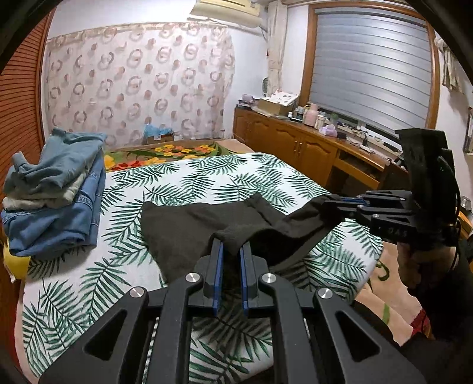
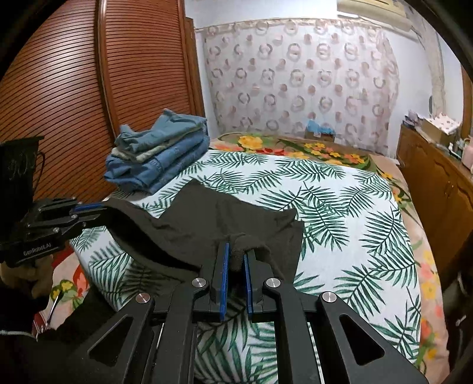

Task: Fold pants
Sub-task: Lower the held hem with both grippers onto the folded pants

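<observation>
Left wrist view: left gripper [image 1: 231, 246] clamped on a bunched near edge of the dark pants [image 1: 189, 227], jaws narrow with cloth pinched between the blue pads [image 1: 218, 265]. Pants lie on the palm-leaf sheet [image 1: 124, 192] at the near part of the bed; the held edge runs left to right, from this gripper across to the right gripper [image 1: 328, 205], which pinches the right-hand end slightly lifted off the sheet. The rest of the cloth spreads flat toward the far left. A stack of folded blue garments [image 1: 56, 195] sits well apart at the far left of the bed. This view alone shows the wooden cabinet [image 1: 295, 147] with clutter on top and the shuttered window [image 1: 372, 65] at right, plus an air conditioner [image 1: 227, 9] above the patterned curtain [image 1: 136, 79]. Right wrist view: right gripper [image 2: 235, 254] closed narrow on a pinched fold of the pants [image 2: 207, 218]; left gripper [image 2: 88, 211] at left holds the other end, edge sagging between the two. Pants' far corners lie flat on the sheet [image 2: 325, 206]. Only here: a slatted wooden door [image 2: 74, 88] behind the garment stack [image 2: 156, 156], and a floral blanket [image 2: 295, 147] beyond the sheet.
</observation>
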Demonstrator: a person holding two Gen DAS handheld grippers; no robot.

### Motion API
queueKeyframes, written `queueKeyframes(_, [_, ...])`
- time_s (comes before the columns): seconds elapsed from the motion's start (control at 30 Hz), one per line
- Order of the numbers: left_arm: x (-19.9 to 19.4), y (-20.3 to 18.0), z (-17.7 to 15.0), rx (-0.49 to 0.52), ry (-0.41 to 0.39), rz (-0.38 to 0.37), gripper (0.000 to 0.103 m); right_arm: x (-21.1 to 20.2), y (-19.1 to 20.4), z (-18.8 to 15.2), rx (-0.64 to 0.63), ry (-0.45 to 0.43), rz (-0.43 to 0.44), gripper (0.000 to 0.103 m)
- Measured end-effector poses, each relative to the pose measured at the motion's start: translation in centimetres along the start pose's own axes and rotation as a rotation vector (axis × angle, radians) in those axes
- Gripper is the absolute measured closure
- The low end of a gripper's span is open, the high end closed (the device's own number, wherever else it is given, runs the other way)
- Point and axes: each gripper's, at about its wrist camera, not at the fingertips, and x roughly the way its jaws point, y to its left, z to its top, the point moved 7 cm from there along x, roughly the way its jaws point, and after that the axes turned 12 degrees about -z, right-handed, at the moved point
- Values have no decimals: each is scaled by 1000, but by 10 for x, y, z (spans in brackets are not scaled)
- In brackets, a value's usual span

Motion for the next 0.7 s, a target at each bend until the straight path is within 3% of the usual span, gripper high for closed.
queueKeyframes(0.3, [19, 22, 17, -17, -31, 22, 93, 42, -5, 19, 10, -7, -30, 94])
queueKeyframes(0.7, [41, 47, 18, -40, 15, 58, 93, 79, -2, 27, -1, 26, -47, 94])
